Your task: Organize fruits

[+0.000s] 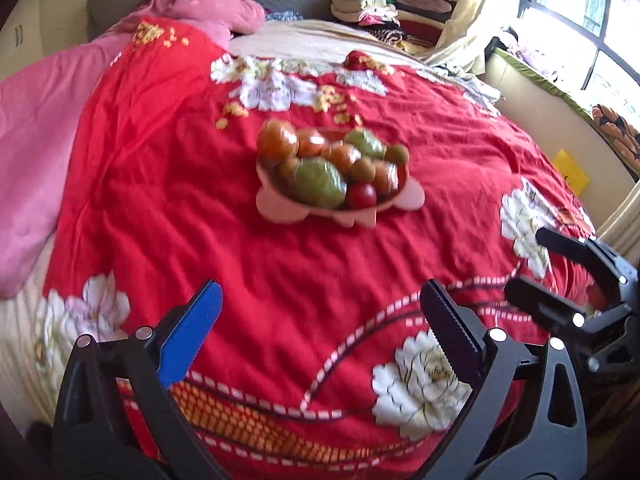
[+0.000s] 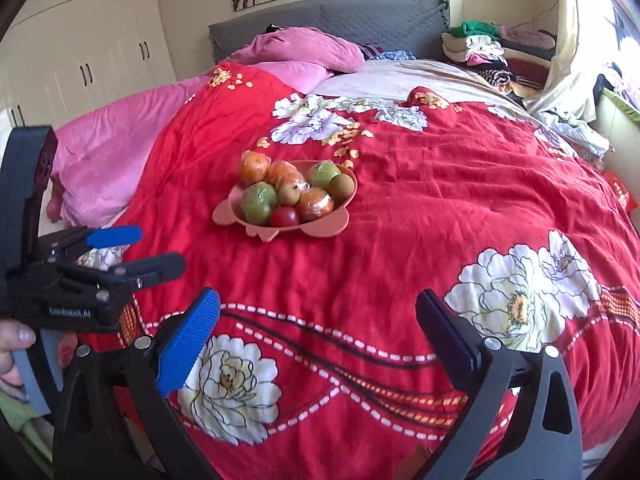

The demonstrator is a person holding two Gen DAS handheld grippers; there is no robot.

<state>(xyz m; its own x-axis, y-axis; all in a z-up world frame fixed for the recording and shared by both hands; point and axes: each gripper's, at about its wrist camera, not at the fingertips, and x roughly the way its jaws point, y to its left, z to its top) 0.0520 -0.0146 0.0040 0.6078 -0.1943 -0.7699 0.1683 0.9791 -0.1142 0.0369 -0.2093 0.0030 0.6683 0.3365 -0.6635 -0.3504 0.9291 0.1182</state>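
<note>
The pink plate [image 2: 320, 230] of fruit [image 2: 286, 194] sits straight ahead of both tongs, well apart. The left gripper [image 1: 320, 320] and right gripper [image 2: 318, 320] are wide open and empty. Neither is clearly nearer.

My left gripper [image 1: 322, 328] and right gripper [image 2: 318, 336] are matt black plastic with bright metal pivot pins; one finger pad [image 2: 188, 344] on each is blue, ridged, rubber-like. The bedspread [image 1: 320, 264] is red cloth, creased, slightly sheeny. The pink dish [image 2: 320, 229] looks like smooth matt plastic. Several fruits [image 2: 316, 204] sit in glossy clear wrap.
</note>
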